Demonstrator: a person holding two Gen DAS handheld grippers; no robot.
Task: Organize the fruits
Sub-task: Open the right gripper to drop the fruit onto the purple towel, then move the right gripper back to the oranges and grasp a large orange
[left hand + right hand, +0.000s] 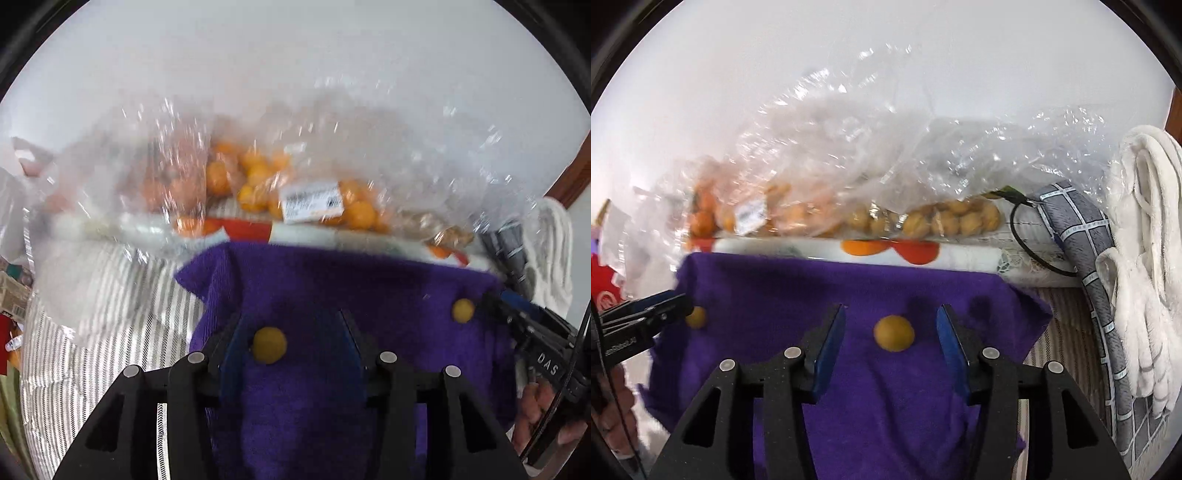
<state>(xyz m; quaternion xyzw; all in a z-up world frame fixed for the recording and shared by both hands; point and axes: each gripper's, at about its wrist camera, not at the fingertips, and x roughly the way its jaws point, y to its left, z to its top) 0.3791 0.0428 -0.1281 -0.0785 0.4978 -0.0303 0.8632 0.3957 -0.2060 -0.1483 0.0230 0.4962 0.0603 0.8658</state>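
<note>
My right gripper hangs over the purple towel, its blue-padded jaws wide apart with a small, round, dull-yellow fruit lying between them, touched by neither; my left gripper is likewise spread wide, its left finger just beside a second yellow fruit, though blur keeps me from saying whether they touch; from the right wrist view that left gripper's tip sits right against the same fruit at the towel's left side. The towel is a fuzzy, deep-piled cloth, rumpled at its edges; behind it lie crinkled clear plastic bags, glossy and creased, holding smooth orange fruits and rough, tan, wrinkled nuts, with a white printed label on one bag. All rests on a grey-and-white striped sheet; a fluffy white garment and a grey grid-patterned cloth are heaped at the right; a plain white wall rises behind.
</note>
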